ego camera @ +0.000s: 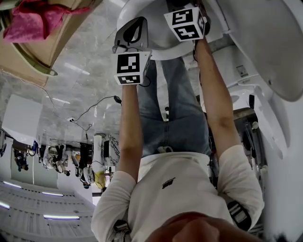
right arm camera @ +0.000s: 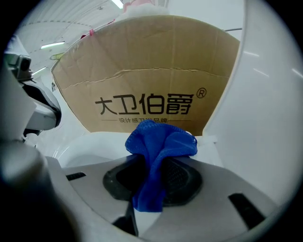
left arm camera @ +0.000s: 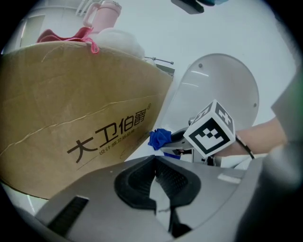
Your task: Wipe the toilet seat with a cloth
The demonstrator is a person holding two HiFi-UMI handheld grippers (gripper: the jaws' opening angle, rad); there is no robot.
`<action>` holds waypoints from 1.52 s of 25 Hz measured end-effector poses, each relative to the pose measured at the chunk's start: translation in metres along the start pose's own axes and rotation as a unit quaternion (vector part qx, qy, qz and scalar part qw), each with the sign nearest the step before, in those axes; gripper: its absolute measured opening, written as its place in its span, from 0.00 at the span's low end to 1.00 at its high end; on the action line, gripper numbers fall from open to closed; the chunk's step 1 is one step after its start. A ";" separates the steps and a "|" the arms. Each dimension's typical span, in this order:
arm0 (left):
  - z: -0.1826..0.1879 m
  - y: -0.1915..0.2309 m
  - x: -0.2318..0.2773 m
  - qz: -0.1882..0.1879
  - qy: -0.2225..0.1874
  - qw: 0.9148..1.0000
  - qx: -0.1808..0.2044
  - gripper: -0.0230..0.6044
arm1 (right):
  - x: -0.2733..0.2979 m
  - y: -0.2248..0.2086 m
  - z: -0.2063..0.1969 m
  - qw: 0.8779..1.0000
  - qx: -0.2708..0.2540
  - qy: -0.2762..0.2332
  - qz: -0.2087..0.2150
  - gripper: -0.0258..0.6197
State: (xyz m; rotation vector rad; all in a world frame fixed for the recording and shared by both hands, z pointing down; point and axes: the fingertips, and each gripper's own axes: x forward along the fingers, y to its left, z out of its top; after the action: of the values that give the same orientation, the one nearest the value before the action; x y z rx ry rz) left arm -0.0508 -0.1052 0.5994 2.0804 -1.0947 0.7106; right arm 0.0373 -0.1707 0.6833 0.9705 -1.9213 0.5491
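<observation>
My right gripper (right arm camera: 152,166) is shut on a crumpled blue cloth (right arm camera: 160,142), which bunches above the jaws and hangs down between them. It is held over the white toilet seat (right arm camera: 90,144), beside the raised lid (right arm camera: 267,118). My left gripper (left arm camera: 156,166) has its jaws closed together with nothing in them, and it hovers just left of the right one. From the left gripper view I see the right gripper's marker cube (left arm camera: 209,130), the blue cloth (left arm camera: 160,138) at its tip and the raised lid (left arm camera: 222,85). In the head view both grippers reach over the toilet seat (ego camera: 161,47).
A large brown cardboard box (right arm camera: 147,75) with printed characters stands right behind the toilet; a pink cloth (left arm camera: 66,35) and a pink bottle (left arm camera: 102,12) lie on top of it. The person's legs and torso (ego camera: 175,123) fill the middle of the head view.
</observation>
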 end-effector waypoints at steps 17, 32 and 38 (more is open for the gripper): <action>-0.002 -0.052 0.010 -0.041 0.008 0.998 0.044 0.05 | -0.034 -0.018 -0.070 0.998 0.056 0.020 -0.027 0.18; -0.015 -0.095 0.013 -0.073 0.021 0.994 0.084 0.05 | -0.066 -0.027 -0.120 0.989 0.139 -0.006 -0.043 0.18; -0.022 -0.108 0.011 -0.082 0.027 0.992 0.096 0.05 | -0.079 -0.029 -0.137 0.982 0.179 -0.017 -0.052 0.18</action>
State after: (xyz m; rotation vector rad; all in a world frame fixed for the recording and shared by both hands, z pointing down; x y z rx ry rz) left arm 0.0434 -0.0478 0.5878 2.2696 -0.8414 0.8113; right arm 0.1549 -0.0614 0.6845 1.3060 -1.8234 0.8404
